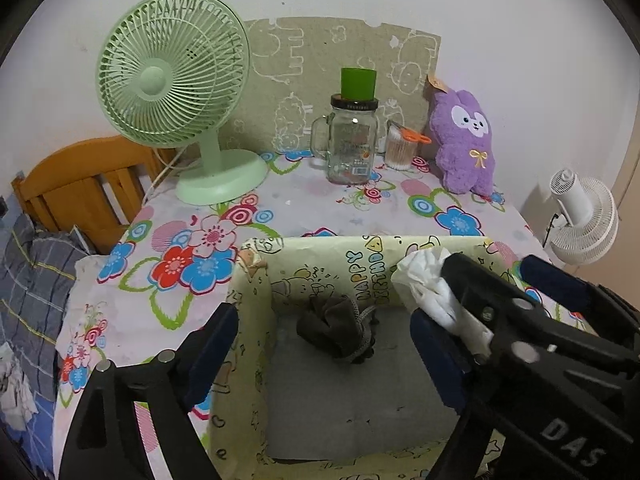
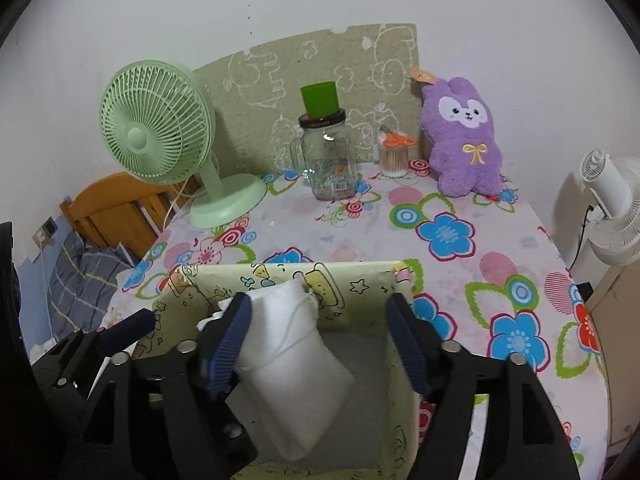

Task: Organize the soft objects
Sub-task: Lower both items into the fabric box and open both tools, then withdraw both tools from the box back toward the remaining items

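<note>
The right tool (image 2: pixel 318 334) is hanging spread wide over the yellow box (image 2: pixel 360 276) on the table (image 2: pixel 460 208), the white pouch (image 2: pixel 294 364) resting loose against one finger, probably so it drops in beside the dark cloth (image 1: pixel 334 330), while the left tool (image 1: pixel 324 344) is waiting spread too.

Floral table (image 2: pixel 460 280) carries box (image 2: pixel 360 280), fan (image 2: pixel 160 140), jar (image 2: pixel 330 164), plush (image 2: pixel 466 148).
</note>
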Demonstrator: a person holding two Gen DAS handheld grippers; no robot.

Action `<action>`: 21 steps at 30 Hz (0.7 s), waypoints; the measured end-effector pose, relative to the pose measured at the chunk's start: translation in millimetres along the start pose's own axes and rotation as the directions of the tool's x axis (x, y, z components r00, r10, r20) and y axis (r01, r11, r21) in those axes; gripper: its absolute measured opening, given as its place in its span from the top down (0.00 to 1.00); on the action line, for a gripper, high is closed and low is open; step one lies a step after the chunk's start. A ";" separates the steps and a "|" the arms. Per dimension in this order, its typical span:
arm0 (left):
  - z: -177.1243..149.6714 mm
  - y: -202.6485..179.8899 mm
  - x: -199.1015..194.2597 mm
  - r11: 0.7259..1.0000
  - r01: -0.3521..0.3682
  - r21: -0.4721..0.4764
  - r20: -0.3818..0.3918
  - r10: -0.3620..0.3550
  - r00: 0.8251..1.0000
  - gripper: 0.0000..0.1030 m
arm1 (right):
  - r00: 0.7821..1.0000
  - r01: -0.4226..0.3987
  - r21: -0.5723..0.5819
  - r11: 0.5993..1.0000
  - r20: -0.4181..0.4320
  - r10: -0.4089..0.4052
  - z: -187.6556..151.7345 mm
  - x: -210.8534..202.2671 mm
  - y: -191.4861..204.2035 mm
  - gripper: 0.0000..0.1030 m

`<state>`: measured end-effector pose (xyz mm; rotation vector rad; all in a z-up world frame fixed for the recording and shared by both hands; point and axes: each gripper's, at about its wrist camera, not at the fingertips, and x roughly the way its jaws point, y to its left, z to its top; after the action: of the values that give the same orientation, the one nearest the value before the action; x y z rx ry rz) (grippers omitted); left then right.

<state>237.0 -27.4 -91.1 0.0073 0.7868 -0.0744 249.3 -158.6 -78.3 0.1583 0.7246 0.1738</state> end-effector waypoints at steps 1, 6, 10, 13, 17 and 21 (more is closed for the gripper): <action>-0.1 0.3 -1.6 1.000 -0.009 -0.001 0.002 0.009 1.000 0.11 | 1.000 -0.003 0.003 1.000 0.005 0.003 0.2 -2.4 -0.2 0.23; 0.5 1.9 -9.9 1.000 -0.028 -0.004 0.008 0.028 1.000 0.09 | 0.999 0.002 -0.004 1.000 0.032 -0.002 1.8 -16.0 1.6 0.15; 0.3 1.3 -19.5 1.000 -0.026 0.003 0.027 0.026 0.999 0.06 | 0.999 0.000 0.005 1.000 0.054 0.000 2.3 -26.9 0.9 0.11; -0.3 0.0 -27.0 1.000 -0.018 0.008 0.041 0.018 0.999 0.05 | 0.998 -0.003 0.011 1.000 0.061 0.002 1.7 -33.5 0.4 0.11; -1.4 -1.4 -38.0 1.000 -0.010 0.011 0.059 0.009 0.998 0.04 | 0.998 -0.002 0.014 1.000 0.069 0.001 -0.1 -42.7 -0.6 0.10; -3.4 -2.9 -49.0 1.000 0.006 0.019 0.068 -0.007 0.998 0.04 | 0.997 0.004 0.010 1.000 0.072 -0.005 -2.1 -56.1 -1.1 0.09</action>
<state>199.9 -27.1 -58.8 0.0201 0.7185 -0.0878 206.8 -171.3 -44.0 0.1713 0.6541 0.1596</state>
